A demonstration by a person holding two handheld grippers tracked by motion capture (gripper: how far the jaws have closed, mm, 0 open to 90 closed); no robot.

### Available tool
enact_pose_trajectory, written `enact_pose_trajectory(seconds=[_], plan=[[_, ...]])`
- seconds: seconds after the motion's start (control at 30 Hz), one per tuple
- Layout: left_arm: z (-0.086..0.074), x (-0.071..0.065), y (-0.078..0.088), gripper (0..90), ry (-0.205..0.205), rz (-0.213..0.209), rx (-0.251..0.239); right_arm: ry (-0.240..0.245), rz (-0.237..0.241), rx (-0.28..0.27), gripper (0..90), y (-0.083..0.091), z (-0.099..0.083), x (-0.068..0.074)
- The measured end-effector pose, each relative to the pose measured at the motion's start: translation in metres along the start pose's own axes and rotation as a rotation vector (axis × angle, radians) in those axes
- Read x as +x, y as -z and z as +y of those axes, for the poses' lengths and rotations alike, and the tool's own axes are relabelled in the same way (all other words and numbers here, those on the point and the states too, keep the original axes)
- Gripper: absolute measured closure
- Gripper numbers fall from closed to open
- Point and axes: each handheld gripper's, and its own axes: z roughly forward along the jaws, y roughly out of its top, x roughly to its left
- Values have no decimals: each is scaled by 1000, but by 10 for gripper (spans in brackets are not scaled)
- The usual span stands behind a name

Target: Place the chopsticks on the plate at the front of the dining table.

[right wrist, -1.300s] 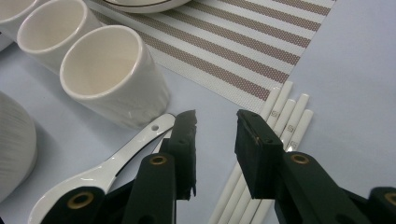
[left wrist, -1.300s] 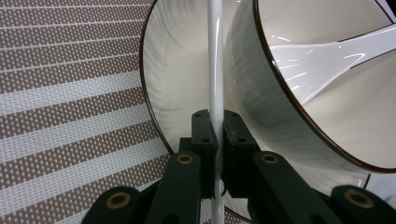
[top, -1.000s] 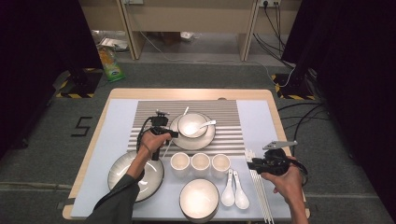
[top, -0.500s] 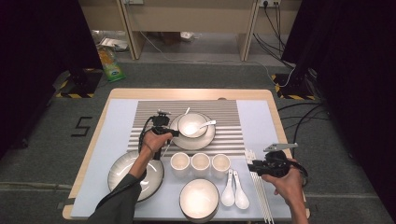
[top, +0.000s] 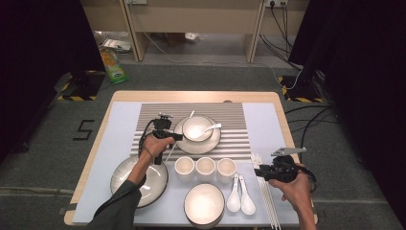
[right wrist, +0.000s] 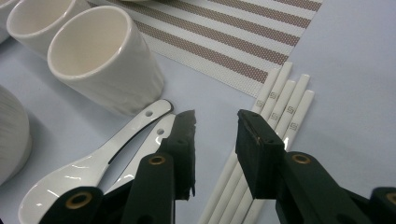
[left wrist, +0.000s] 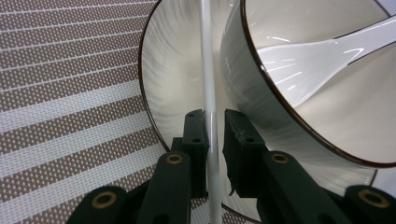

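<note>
My left gripper [top: 173, 136] reaches over the rim of the dinner plate [top: 213, 144] on the striped mat. A white chopstick [left wrist: 207, 56] runs up between its jaws, which have just been opening. It lies against the left pad, with a gap to the right pad. The chopstick slants along the plate [left wrist: 170, 70] beside the bowl [left wrist: 243, 79], which holds a white spoon [left wrist: 317, 56]. My right gripper [right wrist: 217, 121] stands open low over the table, nothing between its fingers. It sits between two white spoons [right wrist: 130, 135] and a row of white chopsticks [right wrist: 285, 102].
Three white cups [top: 206, 167] stand in a row below the mat. A large plate [top: 125, 184] lies at the front left under the left forearm. A bowl [top: 204, 203] sits at the front middle. Loose chopsticks [top: 268, 201] lie near the table's right front edge.
</note>
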Motion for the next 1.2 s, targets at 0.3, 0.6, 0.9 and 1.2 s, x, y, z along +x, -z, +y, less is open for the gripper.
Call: enact_pose_trajectory(seconds=[0.3, 0.6, 0.9, 1.2], plan=[[-2, -5, 25, 755, -73, -8, 3, -11, -3, -8, 666, 3, -4, -2], [-13, 3, 30, 745, -84, -6, 33, -14, -2, -2, 666, 2, -10, -6], [-23, 7, 31, 764, -84, -28, 83, -20, -1, 1, 662, -1, -12, -8], [-24, 5, 26, 832, -67, -30, 92, -27, 2, 7, 656, -4, -14, -7]])
